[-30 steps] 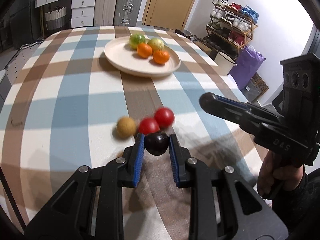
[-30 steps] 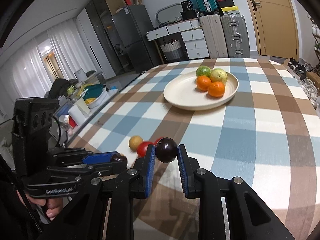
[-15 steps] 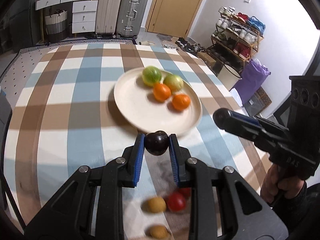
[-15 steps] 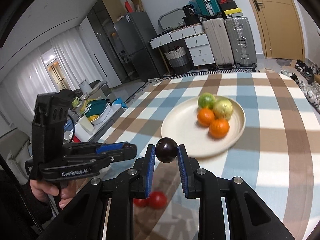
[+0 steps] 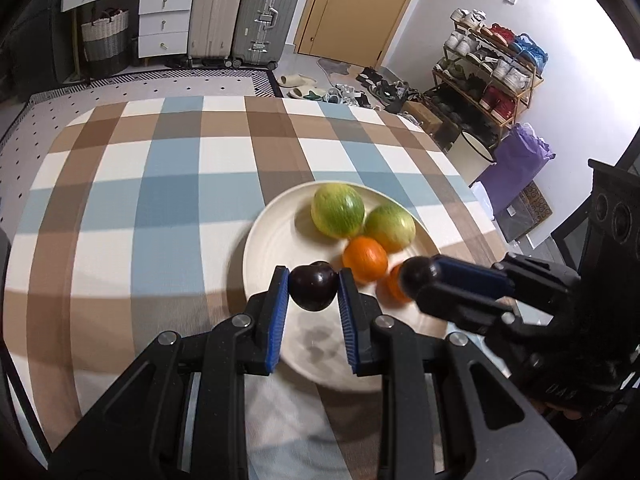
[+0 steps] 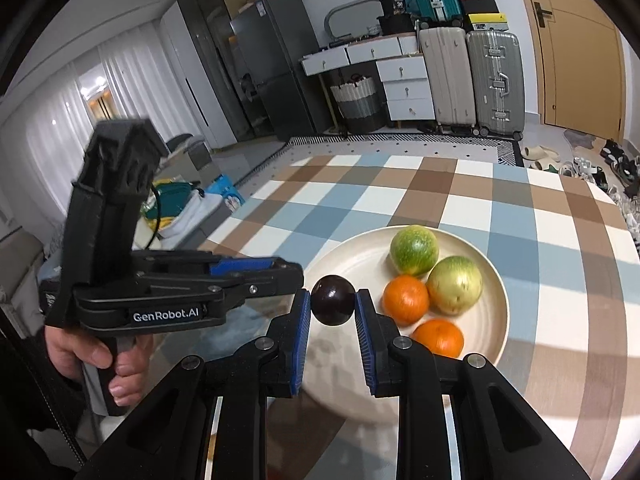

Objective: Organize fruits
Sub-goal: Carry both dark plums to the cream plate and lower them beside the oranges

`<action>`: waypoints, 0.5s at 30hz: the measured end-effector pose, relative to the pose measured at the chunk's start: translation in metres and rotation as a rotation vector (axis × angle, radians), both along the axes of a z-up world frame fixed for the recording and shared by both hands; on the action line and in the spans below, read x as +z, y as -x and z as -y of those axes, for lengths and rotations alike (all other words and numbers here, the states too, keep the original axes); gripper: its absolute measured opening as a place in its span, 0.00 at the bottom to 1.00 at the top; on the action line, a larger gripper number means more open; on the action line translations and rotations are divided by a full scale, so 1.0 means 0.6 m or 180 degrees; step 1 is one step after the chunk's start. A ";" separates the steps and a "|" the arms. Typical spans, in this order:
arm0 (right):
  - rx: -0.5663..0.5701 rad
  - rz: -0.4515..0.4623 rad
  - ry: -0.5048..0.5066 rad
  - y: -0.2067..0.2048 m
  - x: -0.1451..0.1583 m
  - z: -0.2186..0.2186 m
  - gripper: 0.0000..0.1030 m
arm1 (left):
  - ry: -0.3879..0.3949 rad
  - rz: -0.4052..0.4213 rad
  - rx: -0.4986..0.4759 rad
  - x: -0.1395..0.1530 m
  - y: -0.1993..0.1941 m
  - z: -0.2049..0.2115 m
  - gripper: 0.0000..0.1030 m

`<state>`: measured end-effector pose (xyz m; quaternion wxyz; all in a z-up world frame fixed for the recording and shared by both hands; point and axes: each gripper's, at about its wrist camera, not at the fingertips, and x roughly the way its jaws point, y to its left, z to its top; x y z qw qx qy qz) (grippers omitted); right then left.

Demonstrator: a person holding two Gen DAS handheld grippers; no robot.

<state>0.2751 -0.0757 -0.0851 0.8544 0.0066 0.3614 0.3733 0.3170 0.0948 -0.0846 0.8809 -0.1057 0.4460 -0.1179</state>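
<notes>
My left gripper [image 5: 313,280] is shut on a dark plum [image 5: 313,294] and hovers over the near rim of a cream plate [image 5: 276,240]. The plate holds two green fruits [image 5: 338,216] and two oranges [image 5: 365,258]. My right gripper [image 6: 333,298] is shut on a second dark plum [image 6: 333,304], just above the plate's [image 6: 494,292] left edge. From the left wrist view the right gripper [image 5: 424,280] reaches in from the right with its plum at the tip, partly hiding one orange. In the right wrist view the left gripper [image 6: 294,276] is side-on, held by a hand [image 6: 100,356].
The plate sits on a table with a blue, brown and white checked cloth [image 5: 160,200]. Beyond the far edge are suitcases [image 5: 240,12], white drawers [image 5: 160,20] and a shoe rack [image 5: 492,64]. A fridge [image 6: 276,68] stands at the back.
Both grippers have carried their plums forward from the loose red and brown fruits to above the plate. Those loose fruits have dropped out of view.
</notes>
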 end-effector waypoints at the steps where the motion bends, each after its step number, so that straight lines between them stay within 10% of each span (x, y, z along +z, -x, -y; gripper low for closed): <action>1: 0.0002 0.0001 0.0024 -0.006 -0.001 -0.003 0.22 | -0.0013 -0.0015 0.0005 -0.004 -0.013 -0.001 0.21; 15: 0.0034 0.0020 0.0293 -0.071 -0.033 -0.032 0.22 | 0.0126 -0.0156 -0.0021 -0.053 -0.098 -0.011 0.21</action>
